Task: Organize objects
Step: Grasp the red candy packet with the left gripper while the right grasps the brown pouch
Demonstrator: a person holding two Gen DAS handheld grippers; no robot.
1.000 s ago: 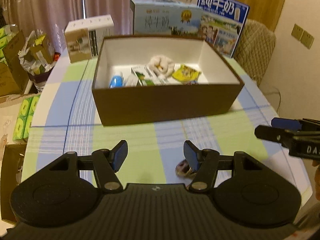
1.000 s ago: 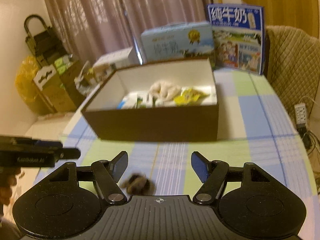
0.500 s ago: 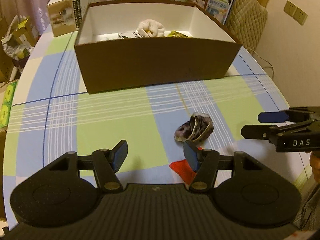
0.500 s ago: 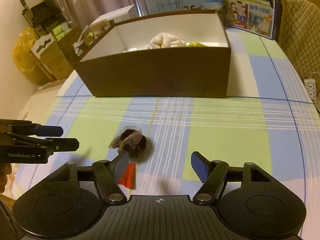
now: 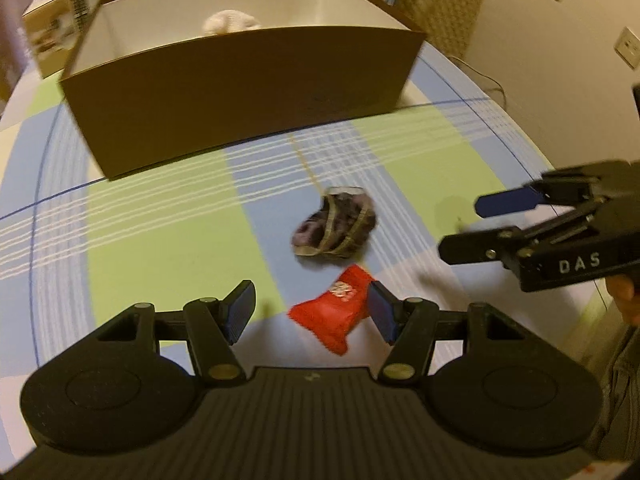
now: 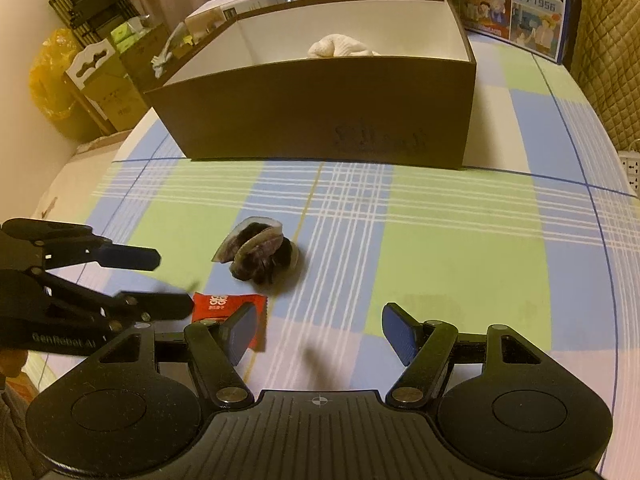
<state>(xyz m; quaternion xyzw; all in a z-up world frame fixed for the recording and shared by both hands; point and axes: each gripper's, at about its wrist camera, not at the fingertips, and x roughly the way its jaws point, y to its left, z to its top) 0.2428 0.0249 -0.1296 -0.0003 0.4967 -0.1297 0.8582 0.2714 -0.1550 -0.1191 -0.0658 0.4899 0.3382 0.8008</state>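
1. Right now my left gripper [image 5: 310,312] has its blue-padded fingers [image 5: 239,312] spread wide with nothing clamped; the red sachet [image 5: 336,316], a glossy crinkled packet with a white emblem, lies flat on the table between them, close against the right-hand pad.
2. My right gripper [image 6: 320,330] is likewise spread apart and holds nothing, only bare cloth between its ribbed blue pads.
3. Just beyond the sachet sits a dark bundled pouch [image 5: 336,226], soft and lumpy with pale tan banding, apart from both pairs of fingers.
4. The table [image 6: 460,240] wears a smooth plaid cloth of green, blue and white squares.
5. Farther back stands the brown cardboard box [image 6: 320,116], rectangular, open-topped, white inside; a cream knitted lump [image 6: 340,46] shows above its front wall.
6. Behind it lean printed milk cartons [image 6: 516,4], and a quilted chair [image 6: 608,52] stands at the right.
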